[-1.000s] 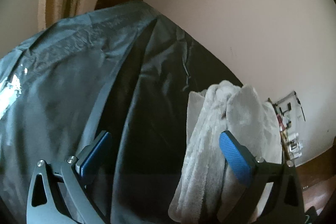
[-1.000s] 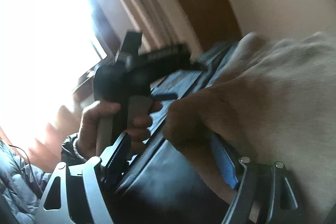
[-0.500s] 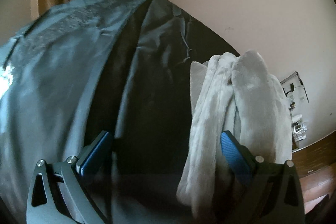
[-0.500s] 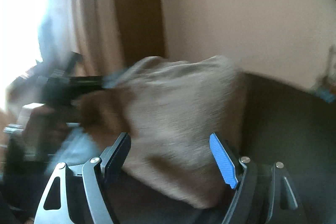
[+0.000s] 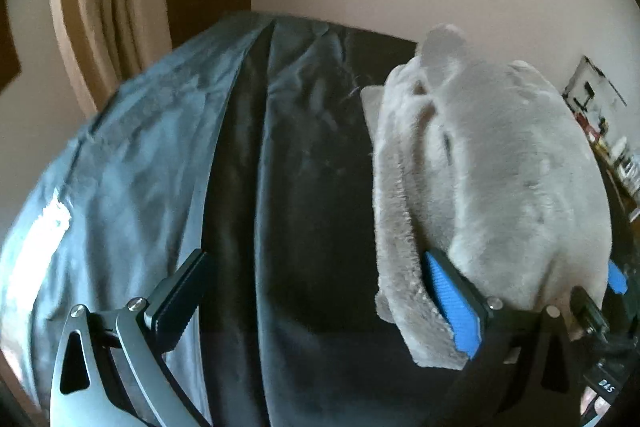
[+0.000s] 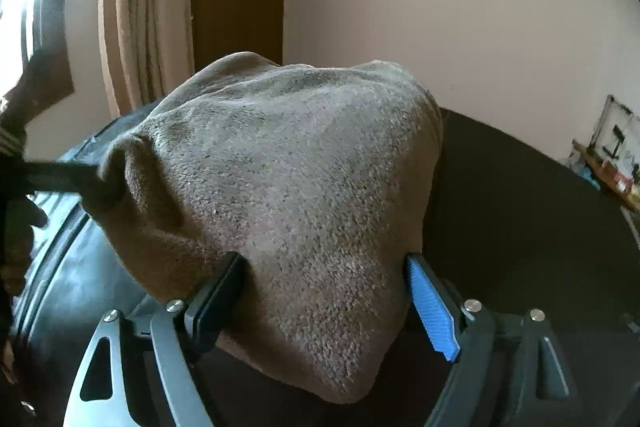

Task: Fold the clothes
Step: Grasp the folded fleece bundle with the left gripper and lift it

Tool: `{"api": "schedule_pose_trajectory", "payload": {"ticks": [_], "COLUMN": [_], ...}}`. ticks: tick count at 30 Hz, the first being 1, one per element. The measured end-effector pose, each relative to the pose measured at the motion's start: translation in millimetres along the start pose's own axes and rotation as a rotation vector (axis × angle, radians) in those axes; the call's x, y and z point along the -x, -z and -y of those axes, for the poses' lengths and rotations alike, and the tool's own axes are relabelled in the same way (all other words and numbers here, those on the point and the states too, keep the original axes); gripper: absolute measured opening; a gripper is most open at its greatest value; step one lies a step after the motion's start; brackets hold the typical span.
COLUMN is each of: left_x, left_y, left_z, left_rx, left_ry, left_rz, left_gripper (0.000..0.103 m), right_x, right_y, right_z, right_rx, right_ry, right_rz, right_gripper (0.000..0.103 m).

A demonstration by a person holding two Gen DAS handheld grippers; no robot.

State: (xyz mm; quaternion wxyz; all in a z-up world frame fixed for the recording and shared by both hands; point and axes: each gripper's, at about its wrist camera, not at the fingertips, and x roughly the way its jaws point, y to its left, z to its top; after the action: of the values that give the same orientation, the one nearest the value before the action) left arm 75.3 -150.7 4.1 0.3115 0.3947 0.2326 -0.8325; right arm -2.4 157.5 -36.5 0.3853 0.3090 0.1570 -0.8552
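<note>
A pale grey, fluffy towel (image 5: 492,167) is being shown at right of the left wrist view, over a dark blue-grey sheet (image 5: 160,155) that is being lit paler at left. Bright blue ribbed pads (image 6: 432,311) are being seen low right, and a beige curtain (image 6: 136,7) at upper left.

Dark sheeted bed (image 5: 288,187); fleecy garment (image 5: 492,179) on it.

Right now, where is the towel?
In both wrist views the towel lies bunched on the dark cover. It sits between the right gripper's open jaws, right of the left gripper.
</note>
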Motion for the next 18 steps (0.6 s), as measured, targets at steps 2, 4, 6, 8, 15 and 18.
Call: {"api": "schedule_pose_trajectory", "payload": {"ticks": [2, 4, 6, 8, 15, 18], "left_x": [-2, -1, 2, 7, 24, 19], "left_y": [1, 2, -2, -7, -59, -81], "left_z": [-7, -11, -10, -9, -13, -3], "left_rx": [0.01, 0.01, 0.001, -0.004, 0.101, 0.096], "left_ry": [0.013, 0.023, 0.039, 0.066, 0.3, 0.293], "left_rz": [-0.009, -0.013, -0.014, -0.014, 0.006, 0.013], "left_gripper": [0.103, 0.103, 0.103, 0.103, 0.103, 0.103], "right_x": [-6, -8, -11, -9, -2, 4], "right_y": [1, 1, 3, 4, 10, 14], "right_z": [7, 15, 19, 22, 51, 61], "right_rx": [-0.032, -0.07, -0.09, -0.102, -0.235, -0.282], "right_ry": [-0.029, -0.065, -0.088, -0.107, -0.208, -0.217], "right_rz": [-0.011, -0.025, -0.027, -0.02, 0.021, 0.039], "right_gripper": [0.086, 0.086, 0.086, 0.086, 0.086, 0.086]}}
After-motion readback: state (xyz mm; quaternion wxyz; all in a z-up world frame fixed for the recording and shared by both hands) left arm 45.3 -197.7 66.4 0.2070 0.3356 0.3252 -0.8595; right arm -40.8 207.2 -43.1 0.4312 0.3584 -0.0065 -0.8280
